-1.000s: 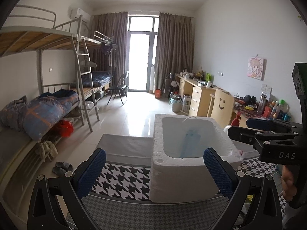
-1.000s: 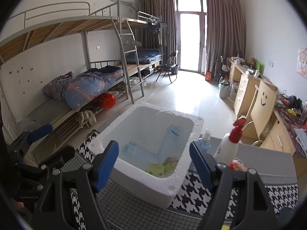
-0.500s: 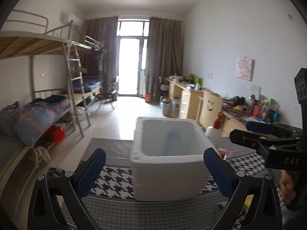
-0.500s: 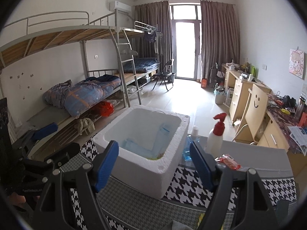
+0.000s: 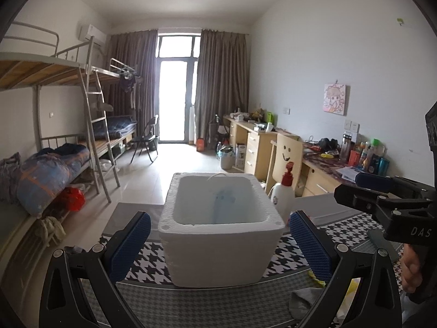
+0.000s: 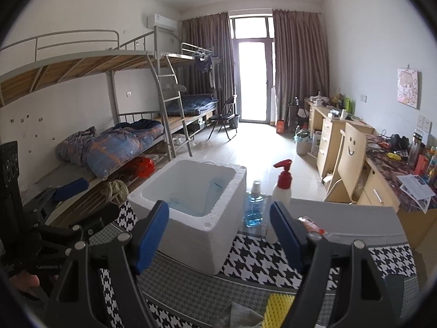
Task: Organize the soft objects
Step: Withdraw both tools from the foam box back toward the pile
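- The left gripper (image 5: 220,239) has its two blue-padded fingers (image 5: 128,242) spread wide, and nothing is between them. It hangs over the table, in front of the foam box.
- The right gripper (image 6: 218,229) is also spread wide and holds nothing. Its blue pads (image 6: 151,229) frame the near corner of the box.
- The white foam box (image 5: 218,248) stands on the houndstooth tablecloth (image 6: 262,257). Inside it some light blue soft thing (image 6: 191,205) lies on the bottom and leans against a wall; I cannot tell exactly what it is.
- A yellow textured soft item (image 6: 277,309) lies at the near edge of the table, below the right gripper, and touches a grey cloth (image 6: 243,315) just to its left.
- From the left wrist view the same grey cloth (image 5: 301,300) is low on the right, with a bit of yellow (image 5: 314,276) beside it.
- A white bottle with a red pump (image 6: 282,188) and a small bottle of blue liquid (image 6: 254,207) stand just beside the box, on its right.
- A small red packet (image 6: 311,225) lies on the grey part of the table, near the right finger of the right gripper.
- A hand (image 5: 409,270) holds the handle of the right gripper at the right edge of the left wrist view.
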Tool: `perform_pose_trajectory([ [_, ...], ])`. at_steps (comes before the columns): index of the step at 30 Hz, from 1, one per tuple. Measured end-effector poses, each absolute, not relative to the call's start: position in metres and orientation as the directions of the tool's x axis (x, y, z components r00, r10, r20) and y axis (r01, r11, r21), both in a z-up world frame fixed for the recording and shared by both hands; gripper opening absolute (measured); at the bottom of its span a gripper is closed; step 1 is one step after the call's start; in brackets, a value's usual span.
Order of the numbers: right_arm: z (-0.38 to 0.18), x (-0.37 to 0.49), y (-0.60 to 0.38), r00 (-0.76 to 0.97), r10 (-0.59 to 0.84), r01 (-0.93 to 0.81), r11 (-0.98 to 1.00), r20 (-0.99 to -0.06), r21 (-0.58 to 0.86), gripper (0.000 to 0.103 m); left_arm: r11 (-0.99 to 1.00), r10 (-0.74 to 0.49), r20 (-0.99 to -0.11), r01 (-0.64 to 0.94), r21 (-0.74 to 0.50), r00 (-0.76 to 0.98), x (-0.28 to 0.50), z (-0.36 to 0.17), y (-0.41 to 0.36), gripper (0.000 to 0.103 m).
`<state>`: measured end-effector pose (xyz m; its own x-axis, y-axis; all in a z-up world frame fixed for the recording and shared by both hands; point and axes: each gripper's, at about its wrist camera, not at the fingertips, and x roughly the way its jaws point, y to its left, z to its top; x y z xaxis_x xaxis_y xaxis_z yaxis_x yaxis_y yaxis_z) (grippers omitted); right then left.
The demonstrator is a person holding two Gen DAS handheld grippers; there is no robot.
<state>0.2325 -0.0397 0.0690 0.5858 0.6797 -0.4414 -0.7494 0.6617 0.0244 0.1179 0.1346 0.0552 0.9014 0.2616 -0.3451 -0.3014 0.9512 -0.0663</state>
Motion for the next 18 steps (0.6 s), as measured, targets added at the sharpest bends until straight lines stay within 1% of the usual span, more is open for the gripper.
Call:
perform_pose_trajectory([
  [18, 0.065, 0.227, -0.085, 0.647, 0.648, -0.698, 0.716, -0.402, 0.032, 0.08, 0.976, 0.189, -0.34, -0.215, -0.04, 0.921, 0.115, 0.055, 0.099, 0.102],
])
